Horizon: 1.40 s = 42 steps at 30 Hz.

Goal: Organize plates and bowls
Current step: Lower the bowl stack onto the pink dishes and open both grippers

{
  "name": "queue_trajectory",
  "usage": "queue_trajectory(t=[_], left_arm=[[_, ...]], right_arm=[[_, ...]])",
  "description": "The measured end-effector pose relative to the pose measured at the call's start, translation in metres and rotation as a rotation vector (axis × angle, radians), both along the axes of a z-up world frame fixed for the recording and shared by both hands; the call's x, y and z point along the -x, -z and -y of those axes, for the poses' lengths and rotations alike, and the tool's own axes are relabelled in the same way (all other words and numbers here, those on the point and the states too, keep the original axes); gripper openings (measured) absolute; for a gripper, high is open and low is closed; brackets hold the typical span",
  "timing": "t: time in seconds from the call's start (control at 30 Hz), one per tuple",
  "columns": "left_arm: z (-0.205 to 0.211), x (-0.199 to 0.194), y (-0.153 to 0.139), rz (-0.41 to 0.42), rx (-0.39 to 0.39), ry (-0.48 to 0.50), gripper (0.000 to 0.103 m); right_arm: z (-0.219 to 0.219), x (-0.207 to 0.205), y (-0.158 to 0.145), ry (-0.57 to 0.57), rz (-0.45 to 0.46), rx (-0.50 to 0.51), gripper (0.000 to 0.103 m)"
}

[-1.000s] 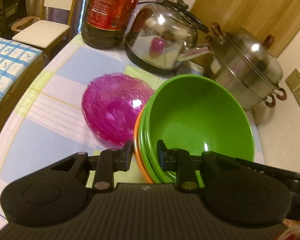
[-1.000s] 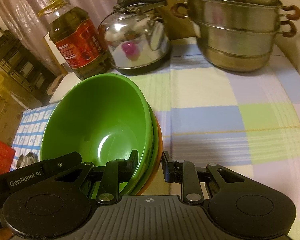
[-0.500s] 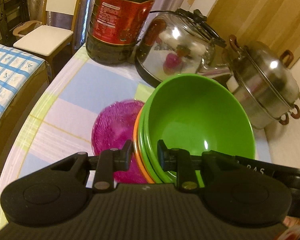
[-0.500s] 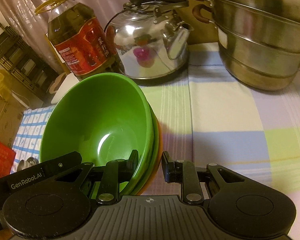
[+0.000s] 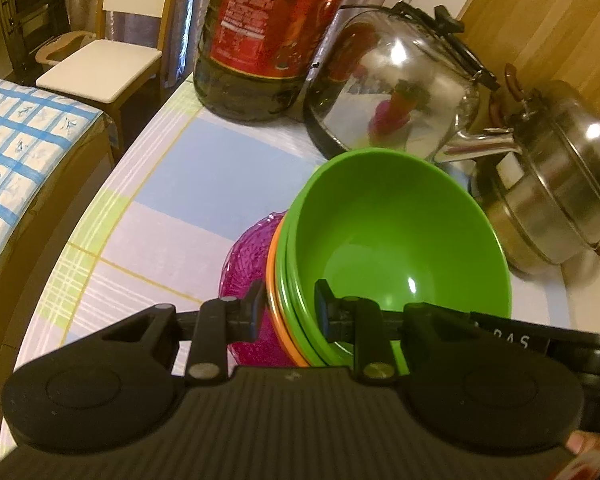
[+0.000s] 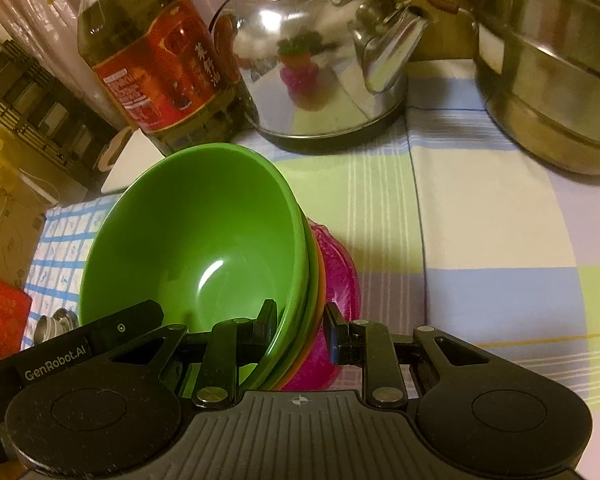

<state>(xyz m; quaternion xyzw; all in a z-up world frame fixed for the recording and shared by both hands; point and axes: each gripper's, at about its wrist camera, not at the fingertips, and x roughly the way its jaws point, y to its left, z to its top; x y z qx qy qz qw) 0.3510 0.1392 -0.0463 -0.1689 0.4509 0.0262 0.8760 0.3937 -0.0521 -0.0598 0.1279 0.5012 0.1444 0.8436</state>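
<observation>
I have both grippers, left point(image 5: 287, 309) and right point(image 6: 300, 330), clamped on opposite rims of the bowl stack point(image 5: 396, 256) over the pink bowl point(image 5: 246, 280).

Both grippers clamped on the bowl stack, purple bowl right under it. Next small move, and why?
Probably lower the bowl stack straight down into the purple bowl. The left gripper and right gripper each pinch the stack's rim on opposite sides, and the purple bowl now sits mostly hidden beneath it, so they look roughly lined up. Keep the jaws shut until it seats.
</observation>
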Motion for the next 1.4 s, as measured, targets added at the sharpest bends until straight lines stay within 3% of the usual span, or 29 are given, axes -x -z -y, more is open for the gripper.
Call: queue_trajectory(t=[0.57,1.2,1.3,1.4], left_arm=[[-0.005,-0.010,0.017,-0.021,-0.001,0.005,0.023],[-0.006,-0.012,0.023,-0.011,0.004,0.011,0.024],[-0.005,-0.010,0.024,-0.013,-0.009,0.003,0.030],[-0.006,-0.008,0.025,-0.013,-0.029,-0.010,0.047]], right_arm=[[-0.003,-0.008,0.019,0.008,-0.041,-0.010,0.025],[-0.002,-0.009,0.023,-0.007,-0.021,-0.024,0.028],[-0.004,-0.007,0.022,-0.019,-0.002,-0.018,0.033],[-0.004,-0.004,0.020,-0.020,0.024,-0.012,0.048]])
